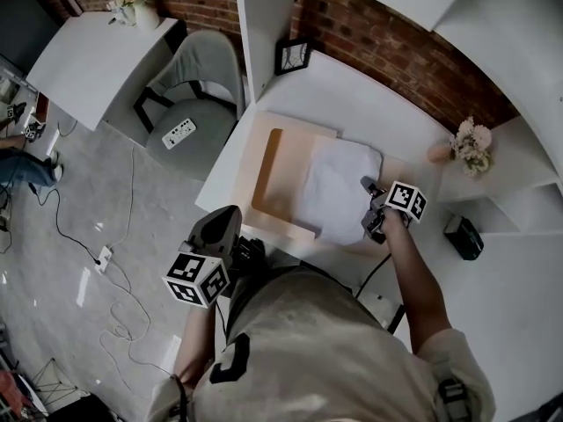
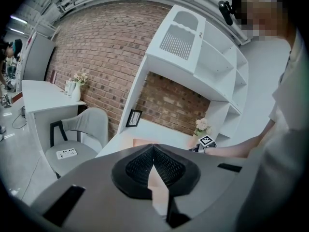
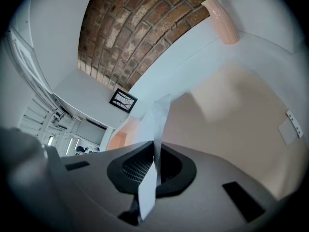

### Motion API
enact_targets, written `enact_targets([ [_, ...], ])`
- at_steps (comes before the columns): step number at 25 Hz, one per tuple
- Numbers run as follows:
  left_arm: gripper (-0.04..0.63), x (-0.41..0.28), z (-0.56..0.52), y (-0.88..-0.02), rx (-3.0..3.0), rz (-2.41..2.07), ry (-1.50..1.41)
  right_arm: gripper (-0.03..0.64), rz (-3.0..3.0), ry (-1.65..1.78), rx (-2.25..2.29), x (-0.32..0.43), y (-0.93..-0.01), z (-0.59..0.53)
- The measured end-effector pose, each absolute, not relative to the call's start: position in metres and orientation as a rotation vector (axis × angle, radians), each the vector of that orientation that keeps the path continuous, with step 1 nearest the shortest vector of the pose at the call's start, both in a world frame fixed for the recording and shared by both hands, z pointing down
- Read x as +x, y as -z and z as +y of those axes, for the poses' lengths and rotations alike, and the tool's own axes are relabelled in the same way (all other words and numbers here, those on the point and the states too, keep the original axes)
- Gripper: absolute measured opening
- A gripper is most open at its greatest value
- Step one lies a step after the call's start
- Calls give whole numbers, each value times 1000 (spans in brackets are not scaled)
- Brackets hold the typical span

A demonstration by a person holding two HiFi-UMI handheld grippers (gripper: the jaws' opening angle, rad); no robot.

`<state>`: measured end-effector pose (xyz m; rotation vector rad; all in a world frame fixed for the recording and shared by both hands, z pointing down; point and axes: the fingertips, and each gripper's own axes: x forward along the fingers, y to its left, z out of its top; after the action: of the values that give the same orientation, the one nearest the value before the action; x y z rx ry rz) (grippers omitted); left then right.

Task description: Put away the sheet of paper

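Note:
A white sheet of paper (image 1: pixel 339 187) lies over the right part of a tan folder (image 1: pixel 280 176) on the white desk (image 1: pixel 352 90). My right gripper (image 1: pixel 368 185) is shut on the sheet's right edge. In the right gripper view the paper (image 3: pixel 158 122) stands on edge between the shut jaws of that gripper (image 3: pixel 155 151), above the tan surface (image 3: pixel 236 115). My left gripper (image 1: pixel 230 213) hangs off the desk's front edge near my body. Its pads (image 2: pixel 164 166) meet at the tips of the left gripper (image 2: pixel 153 148) with nothing between them.
A black picture frame (image 1: pixel 292 57) leans at the desk's back. A pink vase of flowers (image 1: pixel 471 143) stands on the right, with a black box (image 1: pixel 464 236) nearer me. A grey chair (image 1: pixel 198 104) holding a white power strip (image 1: pixel 179 133) is left of the desk. Cables cross the floor.

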<state>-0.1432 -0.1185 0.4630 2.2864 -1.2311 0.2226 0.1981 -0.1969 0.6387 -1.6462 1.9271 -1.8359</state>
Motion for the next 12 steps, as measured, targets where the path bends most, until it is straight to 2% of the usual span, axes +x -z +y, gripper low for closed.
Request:
enact_targets([
  [12,17,-170,-125,-472,2284,-1197,-187,28,1927,1826,-1696,182,-633,-196],
])
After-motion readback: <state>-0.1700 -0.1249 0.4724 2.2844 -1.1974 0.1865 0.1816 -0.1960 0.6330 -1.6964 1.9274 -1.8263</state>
